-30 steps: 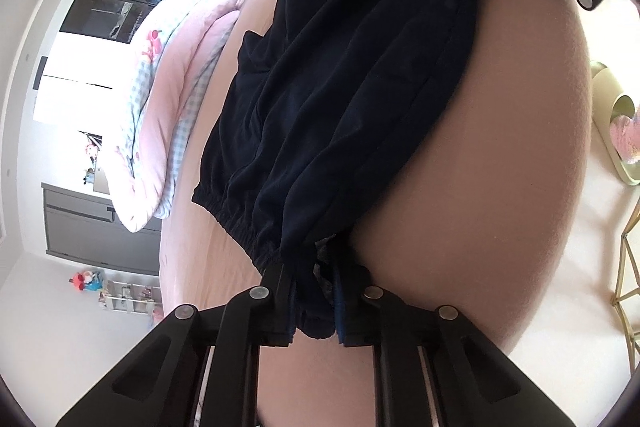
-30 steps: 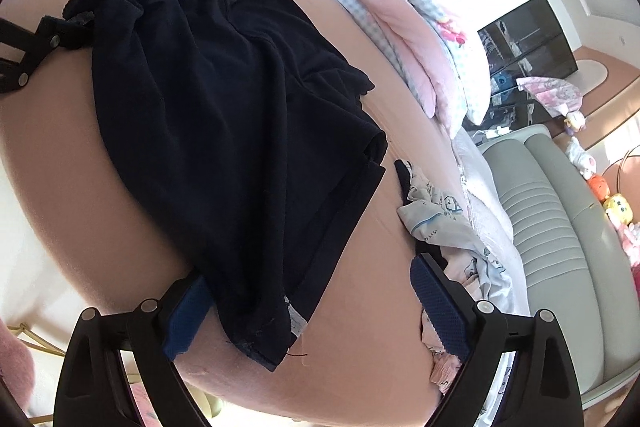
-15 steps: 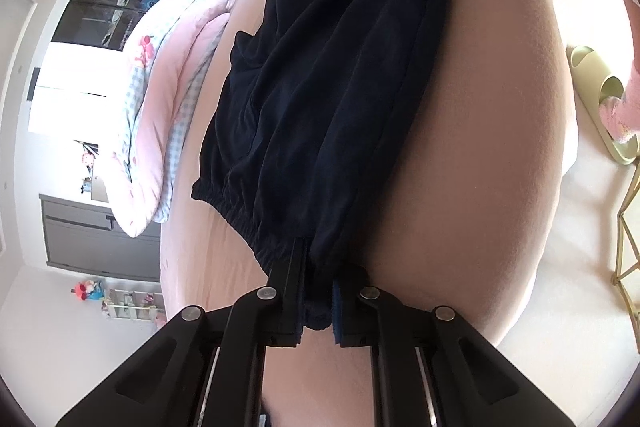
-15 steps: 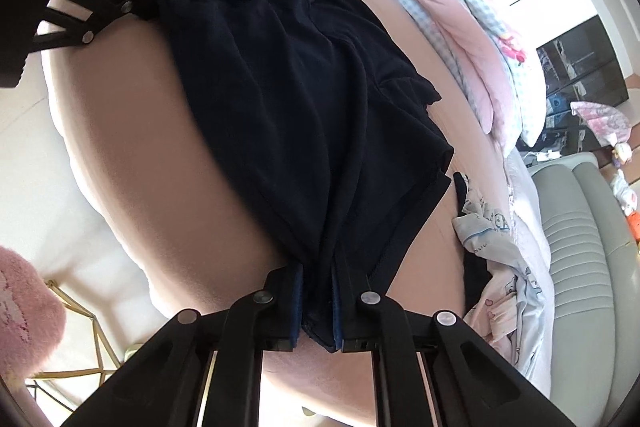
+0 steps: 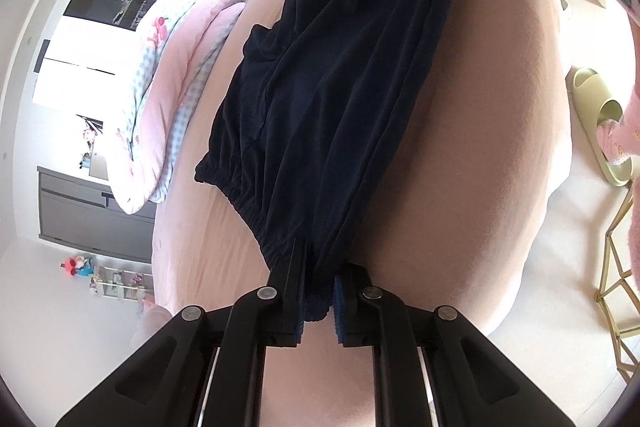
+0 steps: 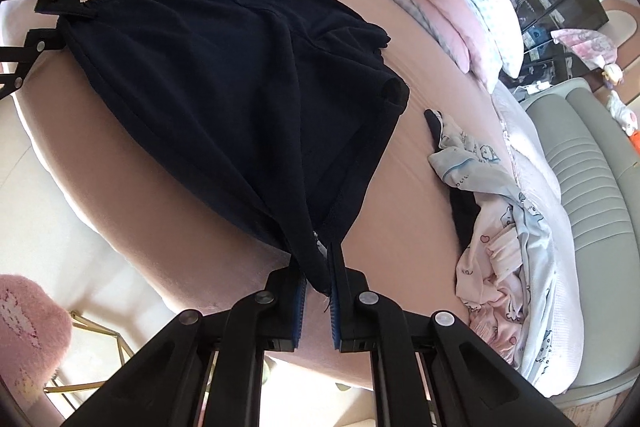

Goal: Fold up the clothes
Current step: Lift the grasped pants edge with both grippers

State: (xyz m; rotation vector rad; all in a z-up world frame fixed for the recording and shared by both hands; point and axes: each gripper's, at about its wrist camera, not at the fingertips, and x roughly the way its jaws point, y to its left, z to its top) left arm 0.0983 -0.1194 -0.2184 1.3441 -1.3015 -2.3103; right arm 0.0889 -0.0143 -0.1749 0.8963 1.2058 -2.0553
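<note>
Both grippers pinch the dark shorts (image 5: 344, 99): left gripper (image 5: 318, 287) on the waistband at frame bottom, right gripper (image 6: 318, 283) on the hem.

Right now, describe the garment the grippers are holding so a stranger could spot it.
On the pink bed, beside the pale printed clothes pile, lie dark navy shorts with an elastic waistband. They are the only dark garment spread out, pinched at opposite ends by both grippers.

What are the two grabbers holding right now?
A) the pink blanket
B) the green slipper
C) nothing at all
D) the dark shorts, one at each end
D: the left gripper pinches the dark shorts at the elastic waistband, and the right gripper pinches the leg hem, over the pink bed.
</note>
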